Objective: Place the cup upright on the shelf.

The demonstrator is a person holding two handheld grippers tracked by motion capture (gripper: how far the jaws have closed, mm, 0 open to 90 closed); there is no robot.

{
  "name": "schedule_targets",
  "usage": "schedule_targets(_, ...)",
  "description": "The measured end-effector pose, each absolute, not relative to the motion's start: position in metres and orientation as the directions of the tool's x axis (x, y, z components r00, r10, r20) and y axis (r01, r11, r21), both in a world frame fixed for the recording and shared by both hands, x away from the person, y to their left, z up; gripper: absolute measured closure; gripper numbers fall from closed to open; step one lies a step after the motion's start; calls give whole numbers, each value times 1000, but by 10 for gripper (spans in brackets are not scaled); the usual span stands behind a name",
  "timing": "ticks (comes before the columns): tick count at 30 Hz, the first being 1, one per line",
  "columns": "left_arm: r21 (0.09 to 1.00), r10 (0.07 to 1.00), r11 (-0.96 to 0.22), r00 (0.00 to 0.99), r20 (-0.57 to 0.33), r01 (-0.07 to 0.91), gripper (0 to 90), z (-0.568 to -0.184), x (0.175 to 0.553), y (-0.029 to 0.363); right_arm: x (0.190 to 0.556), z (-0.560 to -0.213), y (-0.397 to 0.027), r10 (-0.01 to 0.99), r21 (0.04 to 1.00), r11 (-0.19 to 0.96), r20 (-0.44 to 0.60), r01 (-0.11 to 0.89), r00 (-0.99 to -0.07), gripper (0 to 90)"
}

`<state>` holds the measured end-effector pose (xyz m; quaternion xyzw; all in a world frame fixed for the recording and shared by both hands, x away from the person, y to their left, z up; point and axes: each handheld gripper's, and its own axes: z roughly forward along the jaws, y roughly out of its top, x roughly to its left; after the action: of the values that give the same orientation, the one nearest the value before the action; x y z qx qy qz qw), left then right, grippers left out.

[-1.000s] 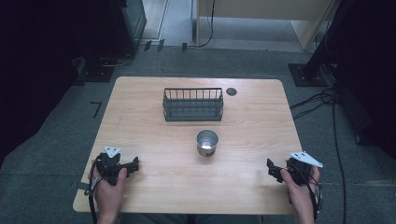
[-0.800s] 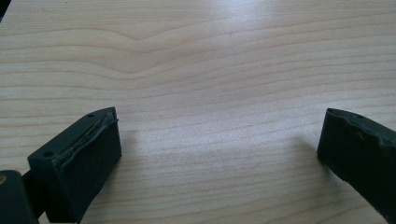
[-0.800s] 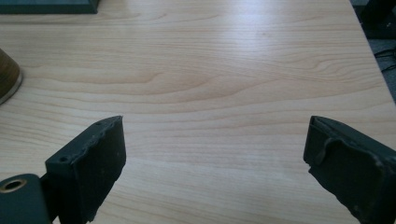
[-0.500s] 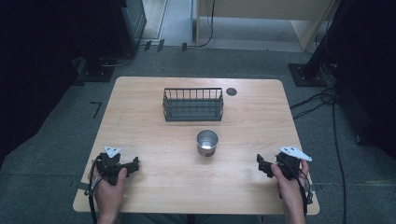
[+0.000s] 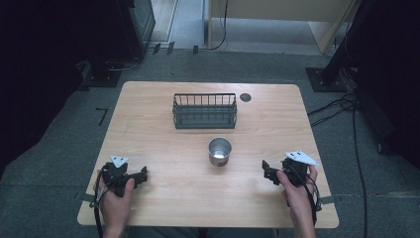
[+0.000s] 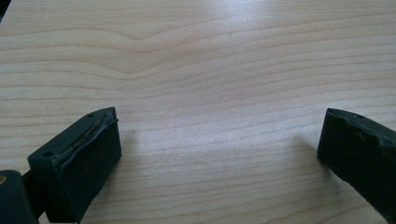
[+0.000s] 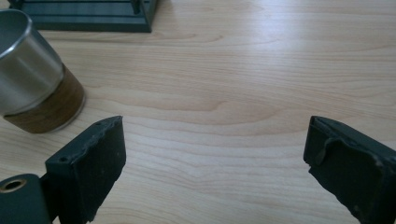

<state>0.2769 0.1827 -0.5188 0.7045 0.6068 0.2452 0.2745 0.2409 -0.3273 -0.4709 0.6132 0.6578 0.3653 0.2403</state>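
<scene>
- High view: a metal cup [image 5: 219,150] stands upright near the middle of the wooden bench [image 5: 148,124], with a dark wire basket [image 5: 204,110] just behind it, apart from it. A small dark disc [image 5: 245,97] is set into the bench top to the right of the basket. The right gripper [image 5: 266,169], held in the person's right hand [image 5: 296,191], sits to the right of the cup and points toward it, near but not touching. The left gripper [image 5: 143,174] rests near the front left corner in the left hand [image 5: 116,193], well apart from the cup.
- Left gripper view: the two black fingers [image 6: 79,161] stand wide apart, released, with bare wood between them.
- Right gripper view: the fingers [image 7: 91,170] are spread and grasp nothing. The cup, steel above and with a wood-coloured band at its base, stands at the upper left, just beyond the left finger and outside the gap. The basket's base shows behind it at the top edge.
</scene>
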Motion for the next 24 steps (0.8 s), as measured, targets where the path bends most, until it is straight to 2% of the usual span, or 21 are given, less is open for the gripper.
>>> schedule_targets(4, 684, 989, -114, 145, 12, 720, 0, -519, 277, 183, 243, -468, -319, 977, 773, -2, 136, 634, -162, 0)
schedule_targets(24, 684, 989, -113, 144, 11, 721, 0, -519, 277, 183, 260, -459, -277, 954, 768, 75, 130, 636, -269, 0)
